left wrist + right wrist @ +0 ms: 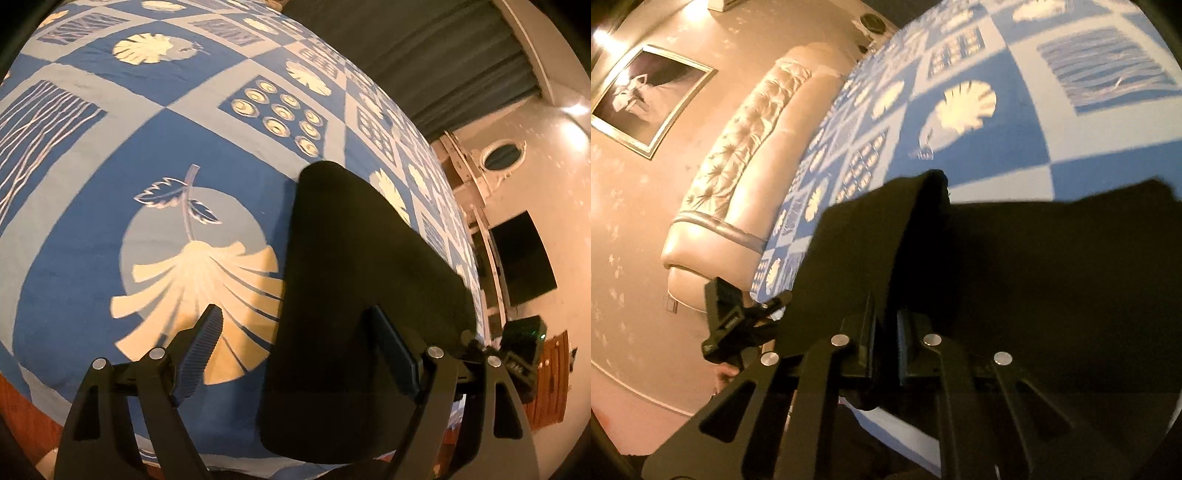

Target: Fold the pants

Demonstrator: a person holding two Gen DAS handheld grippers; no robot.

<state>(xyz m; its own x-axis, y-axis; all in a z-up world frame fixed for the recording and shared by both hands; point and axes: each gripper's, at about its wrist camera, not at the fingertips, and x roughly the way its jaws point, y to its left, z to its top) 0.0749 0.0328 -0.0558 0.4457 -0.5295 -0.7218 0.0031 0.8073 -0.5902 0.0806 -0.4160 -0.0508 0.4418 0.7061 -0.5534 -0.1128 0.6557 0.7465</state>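
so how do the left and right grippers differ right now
The left gripper stands wide open; the right gripper is nearly closed, pinching the black pants.
The left gripper's fingers hold nothing, one over the blue patterned bedspread and one over the pants; the right gripper has a fold of fabric running up from between its fingers.
Both are black two-finger grippers at the pants.

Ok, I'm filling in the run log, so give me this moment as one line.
stage: mid-fold | left gripper: open, over black fabric pants | right gripper: shut on pants | surface: blue patterned bedspread
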